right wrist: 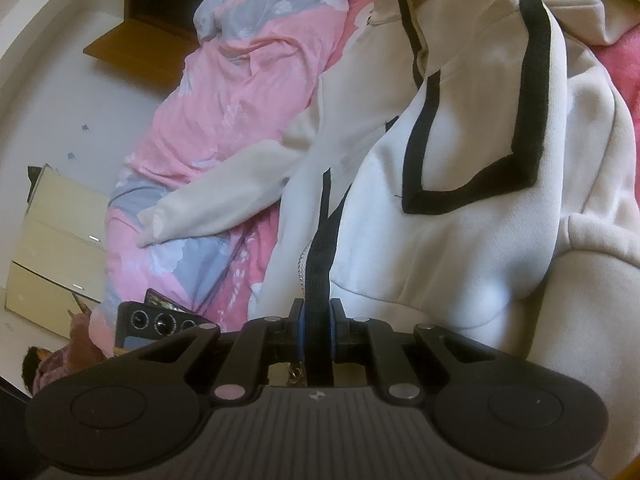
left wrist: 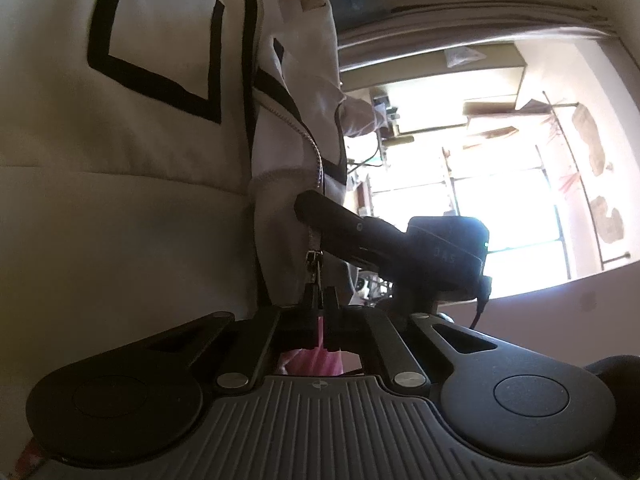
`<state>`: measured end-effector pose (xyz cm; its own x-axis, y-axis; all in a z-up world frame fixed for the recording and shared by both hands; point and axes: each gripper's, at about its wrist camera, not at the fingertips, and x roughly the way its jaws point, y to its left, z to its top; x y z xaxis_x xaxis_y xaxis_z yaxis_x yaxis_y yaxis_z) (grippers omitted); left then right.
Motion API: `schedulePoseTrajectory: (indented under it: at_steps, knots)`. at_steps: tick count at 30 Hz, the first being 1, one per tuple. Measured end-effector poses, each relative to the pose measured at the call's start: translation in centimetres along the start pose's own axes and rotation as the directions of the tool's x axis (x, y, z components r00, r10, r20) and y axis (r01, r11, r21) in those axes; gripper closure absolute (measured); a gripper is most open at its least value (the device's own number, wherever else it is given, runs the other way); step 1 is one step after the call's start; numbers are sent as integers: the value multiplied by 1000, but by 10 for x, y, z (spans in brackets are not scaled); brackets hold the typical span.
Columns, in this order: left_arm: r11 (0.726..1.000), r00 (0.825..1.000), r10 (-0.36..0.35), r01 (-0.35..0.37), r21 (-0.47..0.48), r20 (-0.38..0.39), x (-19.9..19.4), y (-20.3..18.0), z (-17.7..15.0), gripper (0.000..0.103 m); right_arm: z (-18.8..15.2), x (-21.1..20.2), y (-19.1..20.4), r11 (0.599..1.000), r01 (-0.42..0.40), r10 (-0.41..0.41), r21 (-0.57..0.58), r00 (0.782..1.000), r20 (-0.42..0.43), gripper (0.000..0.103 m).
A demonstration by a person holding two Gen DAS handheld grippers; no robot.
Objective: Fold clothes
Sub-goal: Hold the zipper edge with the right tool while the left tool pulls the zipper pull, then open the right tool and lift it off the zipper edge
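A bed covered with a pink floral quilt (right wrist: 240, 80) carries the cream black-trimmed jacket (right wrist: 460, 240).

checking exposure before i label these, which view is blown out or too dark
Left wrist view: the window is blown out to white, leaving the left tongs and the cream jacket backlit and dim. Right wrist view: evenly lit, jacket trim and pink bedding clear; fisheye bends the edges in both.

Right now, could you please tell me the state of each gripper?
Left gripper: closed on the zipper pull of the cream jacket.
Right gripper: closed on the jacket's black zipper edge.
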<state>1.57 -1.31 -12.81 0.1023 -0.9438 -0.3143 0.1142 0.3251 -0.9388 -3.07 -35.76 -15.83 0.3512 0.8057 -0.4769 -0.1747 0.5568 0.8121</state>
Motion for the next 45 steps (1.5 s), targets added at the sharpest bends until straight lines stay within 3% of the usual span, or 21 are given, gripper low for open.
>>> schedulePoseTrajectory:
  at_steps: [17, 19, 24, 28, 31, 33, 35, 40, 45]
  knots:
    - [999, 994, 47, -47, -2, -100, 3, 5, -5, 103, -5, 8, 13, 994, 79, -76, -73, 997, 31, 92]
    - [998, 992, 64, -64, 8, -110, 3, 4, -5, 103, -5, 10, 15, 993, 83, -81, -79, 996, 26, 92]
    - [981, 975, 189, -182, 70, -117, -1, 0, -1, 102, -9, 17, 17, 988, 104, -105, -110, 994, -1, 91]
    - [978, 977, 199, -193, 78, -79, -12, -3, 2, 100, -10, 24, 17, 984, 121, -124, -132, 992, -16, 91]
    - [967, 974, 219, -209, 148, -54, -15, -15, 3, 89, -12, 27, 17, 982, 127, -132, -136, 991, -25, 91]
    - [955, 970, 238, -225, 194, -46, -11, -22, 4, 65, -13, 28, 17, 982, 130, -135, -138, 990, -28, 91]
    - [944, 965, 260, -243, 225, -47, -3, -25, 5, 55, -13, 30, 16, 981, 132, -138, -140, 990, -32, 91]
    - [922, 952, 301, -277, 270, -52, 14, -29, 7, 54, -11, 28, 7, 992, 111, -114, -65, 992, -55, 81]
    - [927, 953, 301, -286, 241, -28, 12, -24, 8, 54, -10, -9, 6, 999, 49, -49, 10, 999, 12, 77]
